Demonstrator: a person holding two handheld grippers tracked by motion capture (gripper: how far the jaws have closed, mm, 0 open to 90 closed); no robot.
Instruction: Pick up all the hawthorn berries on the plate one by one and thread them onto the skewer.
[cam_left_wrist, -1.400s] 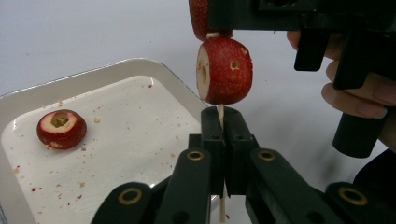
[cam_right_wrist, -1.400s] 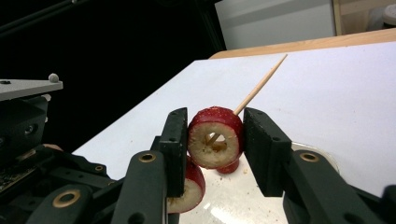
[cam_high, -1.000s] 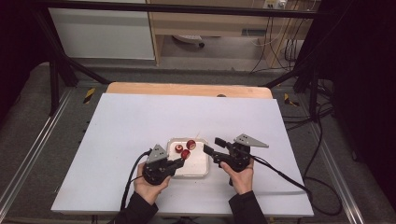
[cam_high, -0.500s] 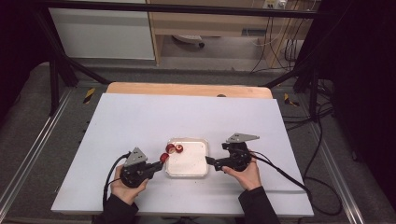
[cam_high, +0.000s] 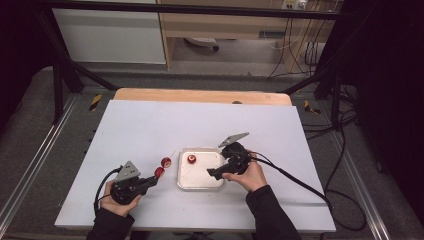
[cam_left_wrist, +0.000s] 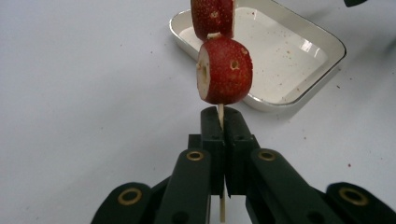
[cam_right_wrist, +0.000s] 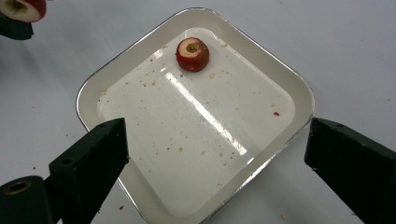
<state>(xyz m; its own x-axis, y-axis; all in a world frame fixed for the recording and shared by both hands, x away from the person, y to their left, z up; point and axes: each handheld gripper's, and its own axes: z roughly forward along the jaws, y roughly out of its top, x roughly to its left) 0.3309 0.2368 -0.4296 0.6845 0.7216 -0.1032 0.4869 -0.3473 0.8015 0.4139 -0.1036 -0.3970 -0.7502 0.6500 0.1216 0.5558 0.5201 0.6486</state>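
Left tongs (cam_left_wrist: 219, 122) are clamped tight on a thin wooden skewer (cam_left_wrist: 220, 114). Two red fruit pieces (cam_left_wrist: 225, 70) are threaded on it, held above the white worktop (cam_high: 150, 125) just left of the white tray (cam_high: 216, 181). Right tongs (cam_right_wrist: 215, 154) are spread wide, with nothing between them, having just been opening, poised over the tray. One loose fruit piece (cam_right_wrist: 192, 54) lies in the tray, near a corner.

fruit pieces (cam_left_wrist: 225, 70): red, pale cores | tray (cam_right_wrist: 299, 100): white | table (cam_high: 150, 125): pale grey | jaws: black
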